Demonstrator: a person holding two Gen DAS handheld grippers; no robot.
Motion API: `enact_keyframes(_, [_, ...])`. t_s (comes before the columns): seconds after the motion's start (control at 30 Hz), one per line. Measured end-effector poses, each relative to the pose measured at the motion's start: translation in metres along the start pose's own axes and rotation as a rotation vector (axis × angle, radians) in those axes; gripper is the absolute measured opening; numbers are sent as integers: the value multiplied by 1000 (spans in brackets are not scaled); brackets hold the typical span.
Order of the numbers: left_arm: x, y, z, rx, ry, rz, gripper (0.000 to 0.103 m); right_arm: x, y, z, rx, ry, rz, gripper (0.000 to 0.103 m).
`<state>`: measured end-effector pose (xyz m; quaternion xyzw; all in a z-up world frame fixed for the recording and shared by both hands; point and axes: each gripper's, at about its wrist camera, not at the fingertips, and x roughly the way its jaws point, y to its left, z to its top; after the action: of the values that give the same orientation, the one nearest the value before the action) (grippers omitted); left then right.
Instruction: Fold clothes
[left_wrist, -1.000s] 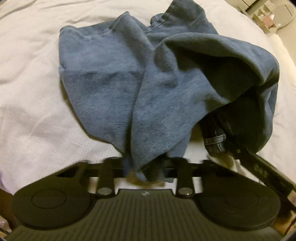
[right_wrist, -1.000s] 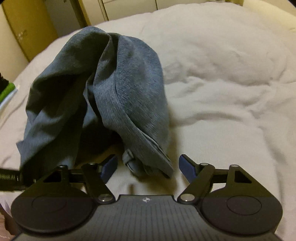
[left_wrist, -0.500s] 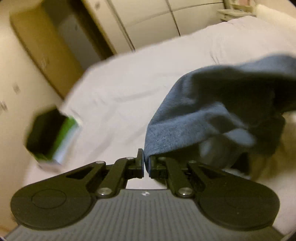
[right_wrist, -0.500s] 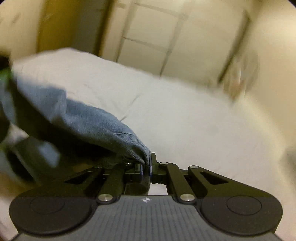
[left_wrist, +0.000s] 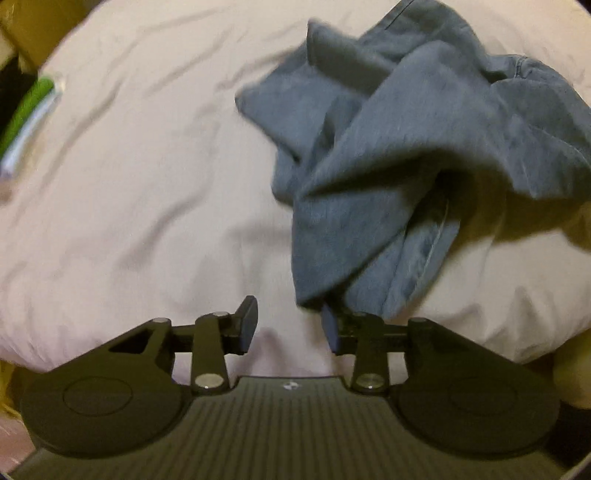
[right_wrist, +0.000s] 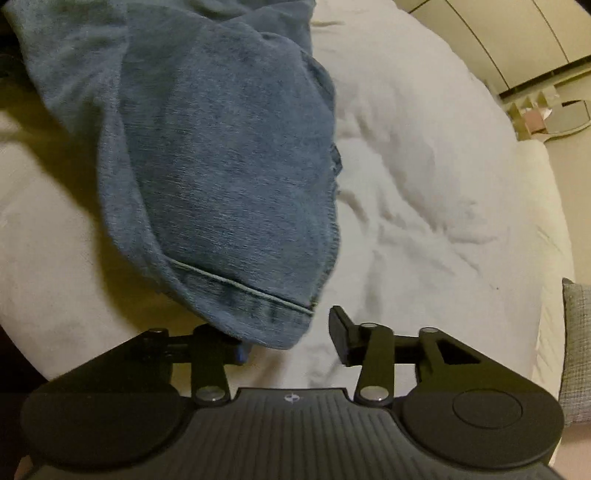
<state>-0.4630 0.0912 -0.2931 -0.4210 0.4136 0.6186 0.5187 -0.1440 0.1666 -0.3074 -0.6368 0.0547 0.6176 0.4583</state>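
White bed (left_wrist: 129, 192) w/ blue jeans (left_wrist: 388, 155) bunched up, hem end near both grippers. Left gripper (left_wrist: 290, 326) & right gripper (right_wrist: 291, 341) spread wide, holding nothing.

Both wrist cams sit right behind their tools, looking forward and down, close over the white quilted bed (left_wrist: 129, 206). Left tool (left_wrist: 290, 328) faces the bed's left side, right tool (right_wrist: 291, 341) its right; both catch the crumpled blue denim jeans (right_wrist: 229, 155).

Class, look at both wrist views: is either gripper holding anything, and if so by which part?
Nothing is held. Both the left gripper and right gripper are open; the jeans only drape over one finger of each.
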Motion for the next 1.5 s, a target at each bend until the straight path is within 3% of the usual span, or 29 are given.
enact_keyframes(0.07, [5,8,-7,-118,13,-57,35,4,4,1,-16,-15,-2,50])
enact_keyframes(0.27, [21,40,-18,-440,31,-171,34,13,9,-9,-51,-53,-8,50])
enact_keyframes(0.33, [20,43,-21,-490,28,-187,31,15,7,-10,-60,-60,-9,43])
enact_keyframes(0.37, [16,45,-21,-481,19,-193,31,15,4,-11,-60,-59,-9,28])
enact_keyframes(0.47, [3,51,-17,-425,-12,-204,32,13,-17,-10,22,-71,1,15])
enact_keyframes(0.63, [-14,44,-4,-338,-29,-269,40,-4,-87,1,165,-145,-174,7])
enact_keyframes(0.87, [-32,23,-6,-271,-46,-423,53,-2,-229,-14,422,14,-452,0])
enact_keyframes(0.9, [-31,20,-6,-270,-42,-433,53,0,-245,-22,470,44,-454,0])
enact_keyframes(1.0, [-29,17,-5,-284,-18,-450,53,-3,-253,-52,580,87,-301,4])
enact_keyframes(1.03, [-30,18,-5,-290,-16,-455,52,-6,-244,-60,628,102,-223,14])
enact_keyframes(1.07, [-33,20,-4,-282,-17,-449,52,-9,-234,-68,675,117,-144,35])
enact_keyframes(1.1, [-39,21,-1,-253,-24,-423,52,-12,-224,-77,722,132,-65,50])
enact_keyframes(1.2, [-52,20,21,-110,-88,-334,53,-5,-187,-80,776,167,136,53])
enact_keyframes(1.27, [-51,18,40,-7,-117,-289,56,-3,-157,-71,739,170,245,53])
enact_keyframes(1.37, [-41,13,63,167,-140,-221,56,-4,-128,-47,622,111,383,53])
enact_keyframes(1.5, [-17,-1,81,440,-106,-215,56,-14,-89,-5,411,-10,530,58])
